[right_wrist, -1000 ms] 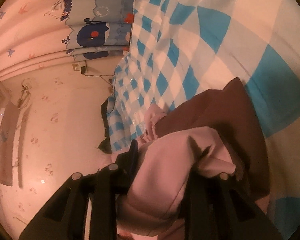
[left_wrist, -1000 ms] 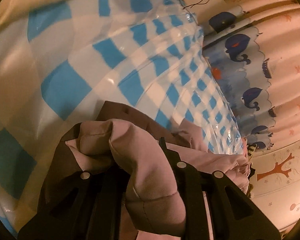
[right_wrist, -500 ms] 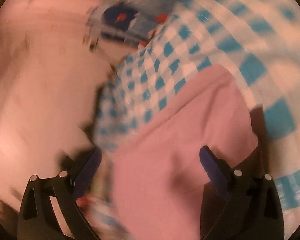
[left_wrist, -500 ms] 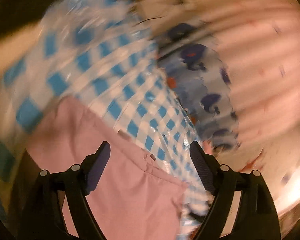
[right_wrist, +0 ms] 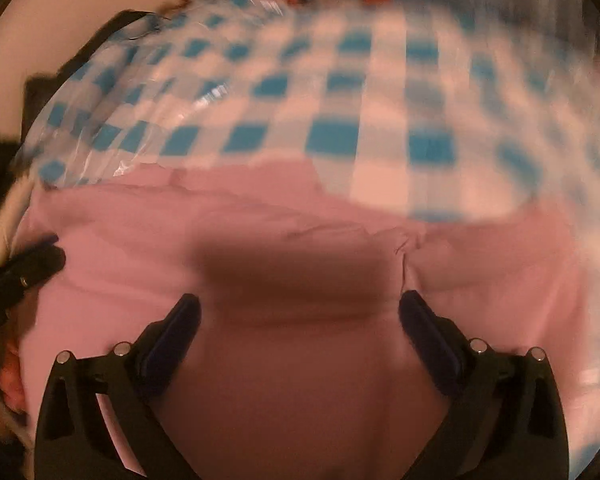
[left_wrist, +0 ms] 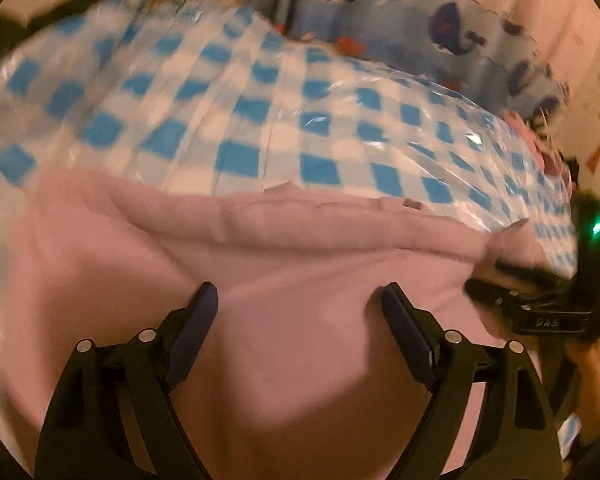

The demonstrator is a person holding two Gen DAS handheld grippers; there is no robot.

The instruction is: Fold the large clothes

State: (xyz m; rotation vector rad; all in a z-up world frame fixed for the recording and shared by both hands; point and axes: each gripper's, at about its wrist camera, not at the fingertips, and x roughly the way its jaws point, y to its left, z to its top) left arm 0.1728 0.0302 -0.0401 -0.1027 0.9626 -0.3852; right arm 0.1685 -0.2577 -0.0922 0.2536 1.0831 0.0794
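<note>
Both grippers, left (left_wrist: 299, 304) and right (right_wrist: 299, 314), have released the pink garment (left_wrist: 300, 264), fingers now spread.

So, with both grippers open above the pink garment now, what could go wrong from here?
1. The pink garment has a loose ridge along its far edge; left unsmoothed, the next fold may set crooked.
2. The checkered cover looks glossy, so the garment might slide when pulled.
3. The left gripper and right gripper work close together and could collide.
</note>
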